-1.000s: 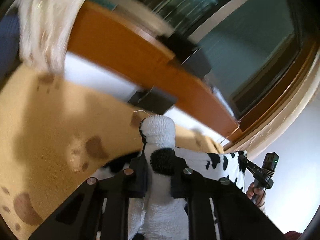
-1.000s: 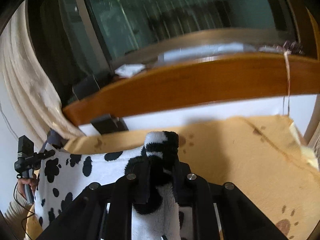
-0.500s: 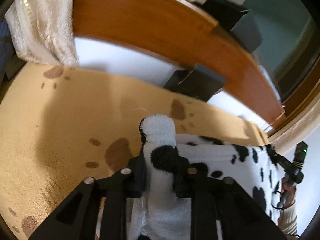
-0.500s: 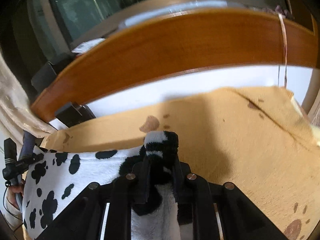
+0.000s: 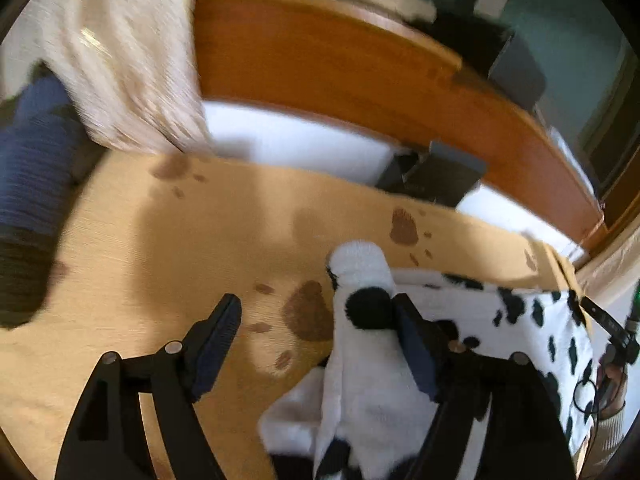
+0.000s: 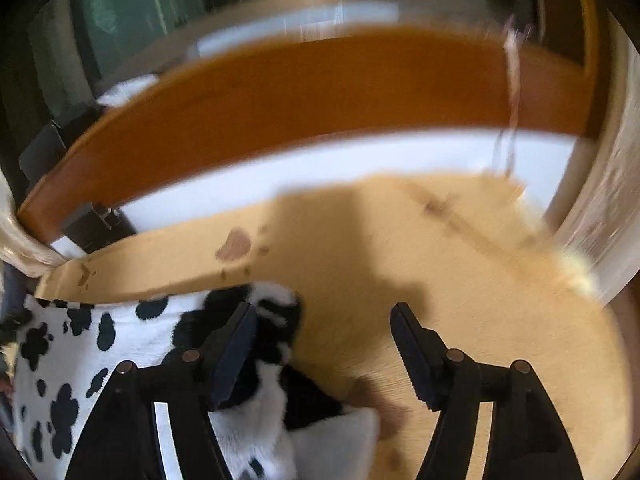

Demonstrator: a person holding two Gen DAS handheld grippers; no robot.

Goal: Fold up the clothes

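Note:
A fluffy white garment with black cow spots (image 5: 500, 320) lies on a yellow paw-print bedspread (image 5: 160, 240). My left gripper (image 5: 316, 312) is open, and a bunched corner of the garment (image 5: 360, 280) rests against its right finger. In the right wrist view my right gripper (image 6: 324, 320) is open too. The garment (image 6: 100, 340) lies at the lower left, and its corner (image 6: 276, 320) lies beside the left finger. The other gripper (image 5: 612, 328) shows at the garment's far edge.
An orange wooden headboard (image 5: 340, 64) with a white mattress edge (image 5: 300, 144) runs across the back. A cream curtain (image 5: 120, 60) and a dark blue cloth (image 5: 28, 168) are at the left. A dark box (image 5: 436, 176) leans at the headboard. A window (image 6: 180, 8) is behind.
Both grippers were shut on the garment's corners and have opened. They lowered the garment onto the bedspread, and the views tilted down toward the bed.

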